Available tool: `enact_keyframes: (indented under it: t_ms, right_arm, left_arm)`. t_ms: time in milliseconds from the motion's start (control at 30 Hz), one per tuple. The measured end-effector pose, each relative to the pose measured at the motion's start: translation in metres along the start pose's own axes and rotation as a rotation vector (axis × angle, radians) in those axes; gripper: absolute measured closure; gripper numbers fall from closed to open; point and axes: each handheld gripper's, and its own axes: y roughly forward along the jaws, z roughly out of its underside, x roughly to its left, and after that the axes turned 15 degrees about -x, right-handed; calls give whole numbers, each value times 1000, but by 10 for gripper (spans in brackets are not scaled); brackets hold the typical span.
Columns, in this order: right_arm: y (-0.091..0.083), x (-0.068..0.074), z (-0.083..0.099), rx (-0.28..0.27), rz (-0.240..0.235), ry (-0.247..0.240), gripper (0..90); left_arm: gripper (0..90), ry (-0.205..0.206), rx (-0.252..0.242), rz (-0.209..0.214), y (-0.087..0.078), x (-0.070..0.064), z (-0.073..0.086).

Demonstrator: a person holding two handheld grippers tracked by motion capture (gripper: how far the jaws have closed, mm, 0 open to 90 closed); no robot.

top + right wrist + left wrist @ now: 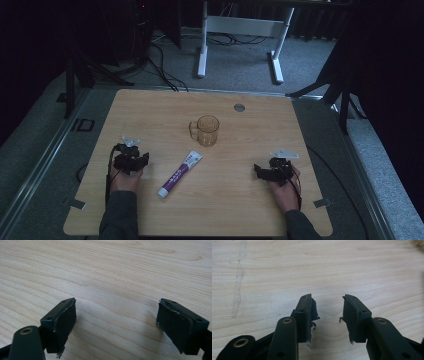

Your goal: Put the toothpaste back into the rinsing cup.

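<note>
The toothpaste tube (180, 174) lies flat on the wooden table (150, 110), a little toward the person from the middle, with its long axis on a diagonal: the white cap end points toward the near-left, the flat crimped end toward the far-right. Just beyond that crimped end stands the amber glass mug (205, 131), upright, apart from the tube, its handle turned to the left. The 2 grippers rest low on the table to either side. The left gripper (131, 161) is the nearer of the 2, with the tube just to its right and only bare wood between them; its jaws stand partly apart around nothing (327, 312). The right gripper (272, 171) sits well apart from the tube on the other side, its jaws spread much wider, likewise empty over bare grain (116, 320). My judgement is that a pickup falls most easily to the left gripper, closing across the tube's narrow width rather than along its length, so the jaws would need turning square to the diagonal. Nothing stands in the way; the mug is clear of that approach.
</note>
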Motion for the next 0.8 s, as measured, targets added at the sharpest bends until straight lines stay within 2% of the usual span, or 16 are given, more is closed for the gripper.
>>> enact_keyframes:
  t_ms: [133, 167, 267, 300, 400, 633, 800]
  right_arm:
    - [0, 0, 0, 0, 0, 0, 161]
    - [0, 0, 0, 0, 1, 0, 161]
    - [0, 0, 0, 0, 1, 0, 161]
    - [0, 0, 0, 0, 2, 1, 161]
    - [-1, 2, 0, -1, 14, 12, 161]
    - [-1, 3, 1, 0, 22, 15, 161]
    - [-1, 3, 1, -1, 23, 17, 161]
  left_arm:
    - [583, 24, -6, 13, -9, -3, -6]
    - [583, 41, -3, 22, -15, -8, -9]
    - [577, 44, -5, 27, -18, -11, -10]
    - [577, 51, -14, 43, -24, -15, -14]
    - [567, 56, -29, 54, -31, -21, -20]
    - [562, 61, -34, 80, -44, -33, -31]
    - [550, 72, -45, 90, -48, -39, -36]
